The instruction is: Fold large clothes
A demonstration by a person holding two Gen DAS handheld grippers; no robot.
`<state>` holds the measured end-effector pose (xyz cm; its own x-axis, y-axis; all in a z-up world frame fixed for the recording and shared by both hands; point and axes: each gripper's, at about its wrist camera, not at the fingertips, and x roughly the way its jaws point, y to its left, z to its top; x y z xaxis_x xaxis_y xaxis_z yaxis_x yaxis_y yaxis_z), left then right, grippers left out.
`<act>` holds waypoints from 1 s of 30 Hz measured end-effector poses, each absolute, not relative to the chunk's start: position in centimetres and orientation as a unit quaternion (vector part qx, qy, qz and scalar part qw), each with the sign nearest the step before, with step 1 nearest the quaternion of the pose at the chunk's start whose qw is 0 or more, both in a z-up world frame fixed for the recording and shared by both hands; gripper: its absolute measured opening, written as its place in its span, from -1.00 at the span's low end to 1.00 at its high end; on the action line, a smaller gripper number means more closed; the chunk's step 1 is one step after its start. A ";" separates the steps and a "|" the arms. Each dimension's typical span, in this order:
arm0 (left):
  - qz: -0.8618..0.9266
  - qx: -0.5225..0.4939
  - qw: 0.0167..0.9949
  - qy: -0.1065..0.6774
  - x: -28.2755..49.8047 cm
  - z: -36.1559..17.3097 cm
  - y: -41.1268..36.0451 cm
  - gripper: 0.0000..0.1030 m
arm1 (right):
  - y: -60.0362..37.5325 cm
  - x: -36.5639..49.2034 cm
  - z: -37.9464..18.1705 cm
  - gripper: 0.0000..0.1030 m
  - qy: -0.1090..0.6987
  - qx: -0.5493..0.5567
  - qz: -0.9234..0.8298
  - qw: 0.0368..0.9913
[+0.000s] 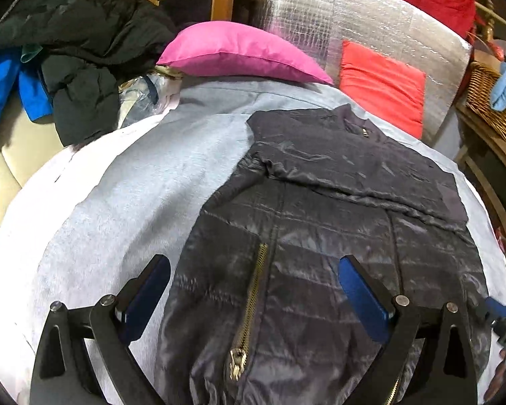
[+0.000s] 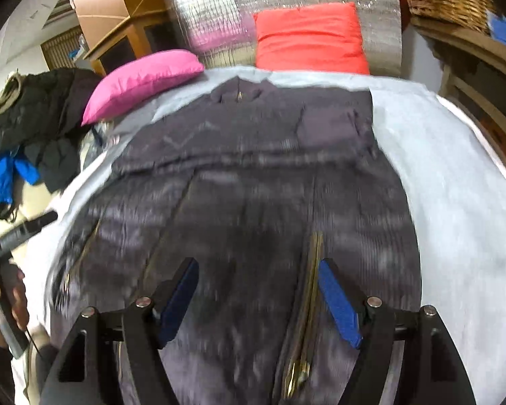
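Note:
A dark quilted jacket (image 1: 337,209) lies flat on a grey sheet (image 1: 118,195), collar toward the pillows, both sleeves folded across its chest. It has brass zips (image 1: 253,297). My left gripper (image 1: 254,266) is open above the jacket's lower left part, one finger over the sheet. In the right wrist view the jacket (image 2: 253,175) is blurred; my right gripper (image 2: 258,270) is open above its lower part beside a zip (image 2: 312,270). The right gripper also shows in the left wrist view (image 1: 499,317). The left gripper shows at the left edge of the right wrist view (image 2: 20,233).
A pink pillow (image 1: 239,54) and an orange-red pillow (image 1: 381,84) lie at the head, against a silver foil mat (image 1: 354,20). A pile of dark and blue clothes (image 1: 67,54) sits at the left. A wicker basket (image 1: 496,104) and wooden shelves stand at the right.

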<state>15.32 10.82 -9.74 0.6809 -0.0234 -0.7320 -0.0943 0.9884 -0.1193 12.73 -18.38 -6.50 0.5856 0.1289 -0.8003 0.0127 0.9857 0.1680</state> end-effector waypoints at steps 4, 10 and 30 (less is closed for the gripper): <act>0.016 -0.069 0.915 0.397 14.0 -9.5 10.2 0.94 | -18.1 10.6 -7.4 0.49 0.457 0.085 0.030 0.885; 0.018 -0.067 0.913 0.402 13.1 -9.9 10.1 0.94 | -18.4 9.1 -8.2 0.49 0.463 0.100 0.029 0.880; -0.007 0.028 0.925 0.378 30.2 -10.7 1.2 0.94 | -21.7 30.6 -4.8 0.49 0.434 0.143 0.071 0.887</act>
